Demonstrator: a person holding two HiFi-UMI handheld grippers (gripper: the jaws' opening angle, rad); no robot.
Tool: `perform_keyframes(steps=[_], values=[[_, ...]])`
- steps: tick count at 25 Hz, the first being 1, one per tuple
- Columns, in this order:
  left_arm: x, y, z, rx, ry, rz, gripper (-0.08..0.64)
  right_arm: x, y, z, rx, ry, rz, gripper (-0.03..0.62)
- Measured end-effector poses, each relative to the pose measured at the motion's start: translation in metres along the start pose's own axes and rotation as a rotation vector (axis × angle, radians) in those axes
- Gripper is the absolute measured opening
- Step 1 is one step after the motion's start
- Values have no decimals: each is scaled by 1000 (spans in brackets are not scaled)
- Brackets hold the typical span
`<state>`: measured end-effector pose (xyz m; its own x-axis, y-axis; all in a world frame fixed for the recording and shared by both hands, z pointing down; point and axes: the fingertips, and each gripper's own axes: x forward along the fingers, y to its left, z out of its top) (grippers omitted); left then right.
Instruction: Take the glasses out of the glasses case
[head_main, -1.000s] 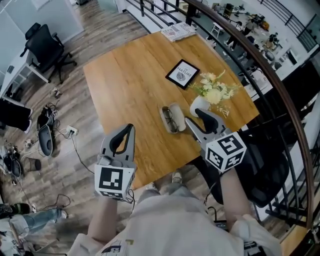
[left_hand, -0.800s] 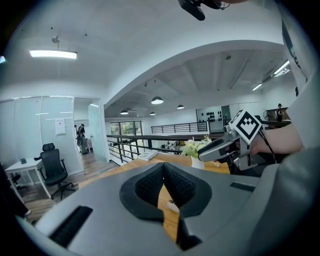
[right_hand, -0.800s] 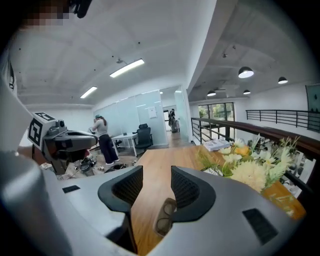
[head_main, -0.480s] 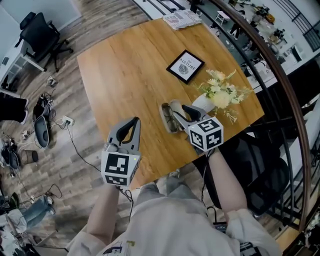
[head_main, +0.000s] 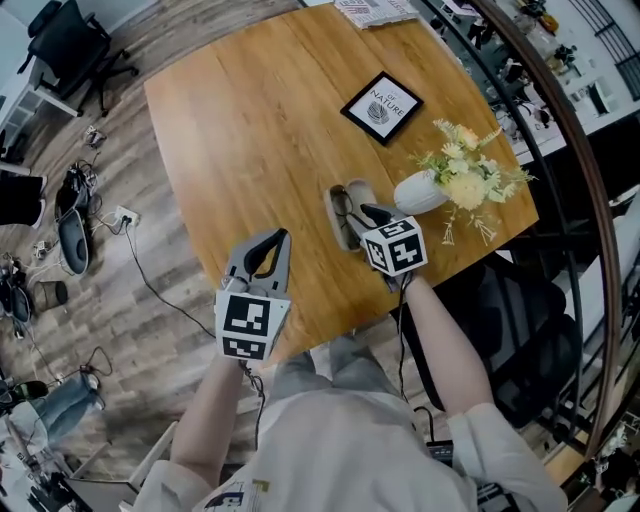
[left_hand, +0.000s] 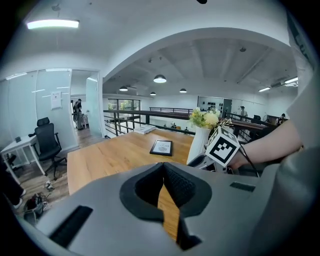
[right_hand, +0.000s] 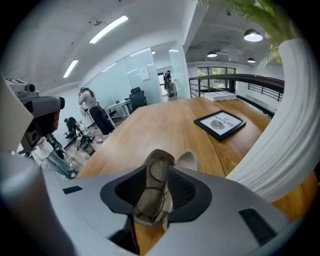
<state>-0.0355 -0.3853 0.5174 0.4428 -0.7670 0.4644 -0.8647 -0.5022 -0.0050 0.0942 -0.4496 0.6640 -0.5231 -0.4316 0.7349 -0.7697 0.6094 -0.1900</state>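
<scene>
An open beige glasses case (head_main: 352, 200) lies on the wooden table (head_main: 250, 120), near its front edge. The dark-rimmed glasses (head_main: 341, 212) rest folded in its left half. My right gripper (head_main: 366, 216) points down at the case. In the right gripper view the case (right_hand: 161, 161) and the glasses (right_hand: 152, 199) lie between the closing jaws of my right gripper (right_hand: 159, 171); I cannot see the pads pressing on them. My left gripper (head_main: 277, 241) hovers over the table's front edge to the case's left, shut and holding nothing. In its own view my left gripper (left_hand: 163, 169) shows only table beyond it.
A white vase of flowers (head_main: 420, 192) stands just right of the case, close to my right gripper. A black-framed picture (head_main: 381, 105) lies farther back, magazines (head_main: 375, 10) at the far edge. A railing (head_main: 560, 130) runs along the right; cables and an office chair (head_main: 60, 40) are on the floor at left.
Both grippers have come down toward the table. The right one has moved forward over the case, which now lies between its narrowing jaws. The left one has sunk near the front edge.
</scene>
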Motion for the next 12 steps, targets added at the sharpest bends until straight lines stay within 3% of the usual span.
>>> perform_keyframes(steps=[12], values=[[-3,-1,-26,-38,42,-24,17,33,-12,-40,-42,198,-73,183]])
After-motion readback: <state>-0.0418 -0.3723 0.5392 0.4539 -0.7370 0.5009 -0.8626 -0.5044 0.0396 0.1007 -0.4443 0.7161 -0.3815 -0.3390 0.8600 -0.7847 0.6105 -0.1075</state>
